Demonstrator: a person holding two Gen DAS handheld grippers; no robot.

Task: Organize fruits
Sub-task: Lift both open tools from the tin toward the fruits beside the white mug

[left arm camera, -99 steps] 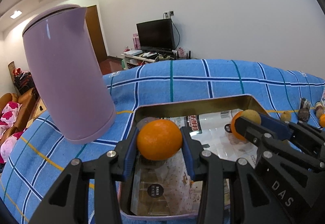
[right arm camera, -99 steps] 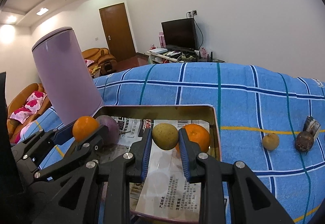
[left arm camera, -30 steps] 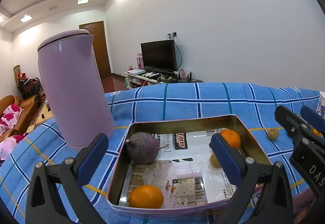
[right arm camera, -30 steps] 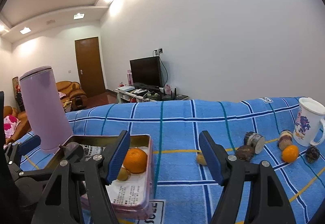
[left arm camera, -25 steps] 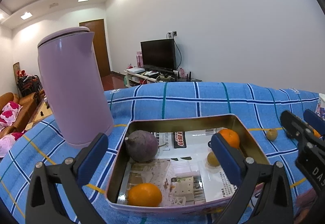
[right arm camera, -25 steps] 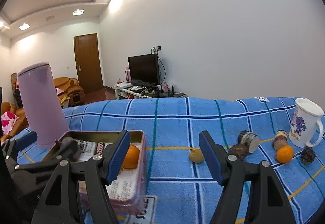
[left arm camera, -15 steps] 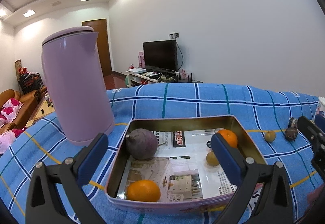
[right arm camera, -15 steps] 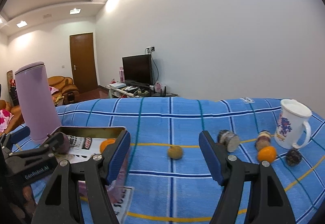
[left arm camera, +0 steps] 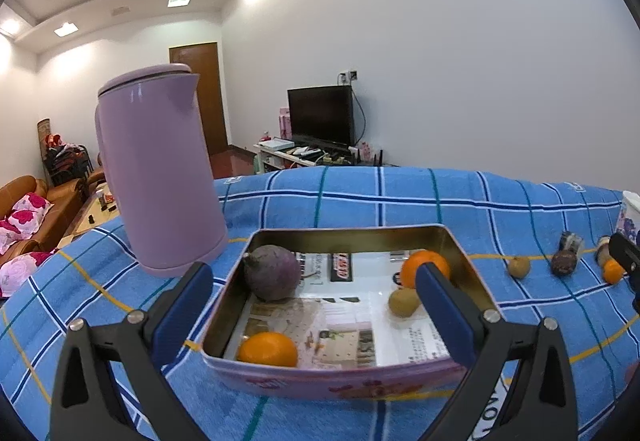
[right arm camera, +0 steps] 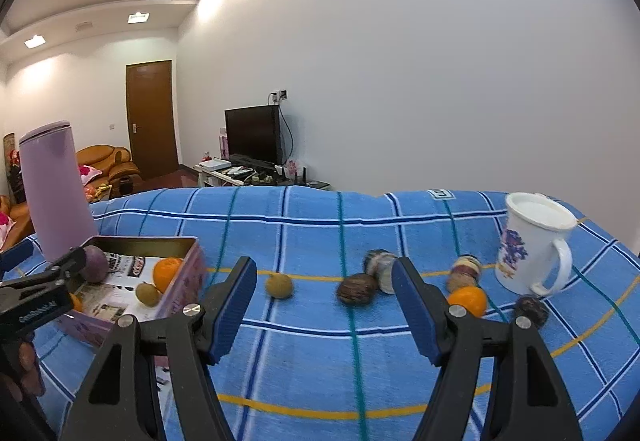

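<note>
Fruits: four lodged in tin, several scattered on blue cloth near mug; both claws released, empty; right claw best centred over brown fruit before being clenched.

tin: glossy metal, paper-lined | cloth: woven terry | kettle: smooth satin plastic
</note>
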